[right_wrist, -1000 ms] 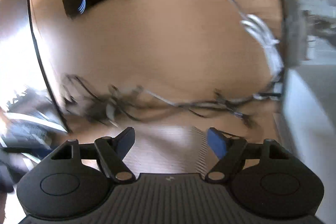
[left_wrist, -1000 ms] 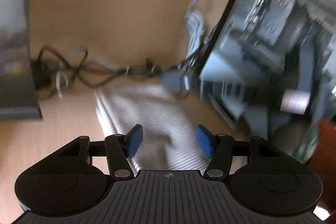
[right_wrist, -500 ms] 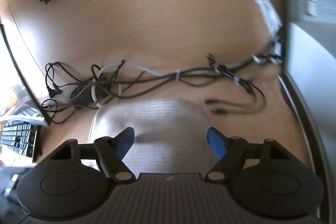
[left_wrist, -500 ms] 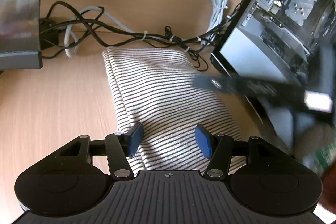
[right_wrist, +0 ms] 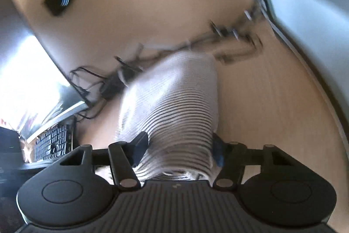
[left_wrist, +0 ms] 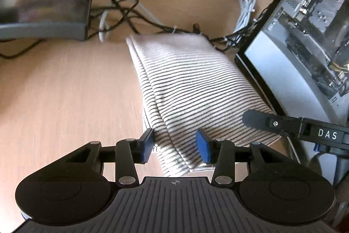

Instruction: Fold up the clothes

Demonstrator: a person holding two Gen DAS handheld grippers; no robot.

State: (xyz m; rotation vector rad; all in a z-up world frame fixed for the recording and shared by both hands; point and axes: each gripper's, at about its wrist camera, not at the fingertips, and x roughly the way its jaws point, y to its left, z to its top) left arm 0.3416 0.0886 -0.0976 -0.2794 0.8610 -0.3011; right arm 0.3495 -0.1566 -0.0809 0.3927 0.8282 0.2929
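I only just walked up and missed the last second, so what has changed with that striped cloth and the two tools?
The right tool has come down around the near end of the folded striped cloth, which now bunches up between its fingers; half a second ago the cloth lay flat ahead of it. The left tool has shifted slightly and still hovers open over the cloth's near corner. The cables and computer case stayed put.

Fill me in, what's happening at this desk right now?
A person is folding a striped shirt on a wooden desk, one handheld tool per hand. The left tool is open over the folded shirt's near edge. The right tool has fabric bunched between its fingers, the view motion-blurred. Cables and a PC case crowd the far side.
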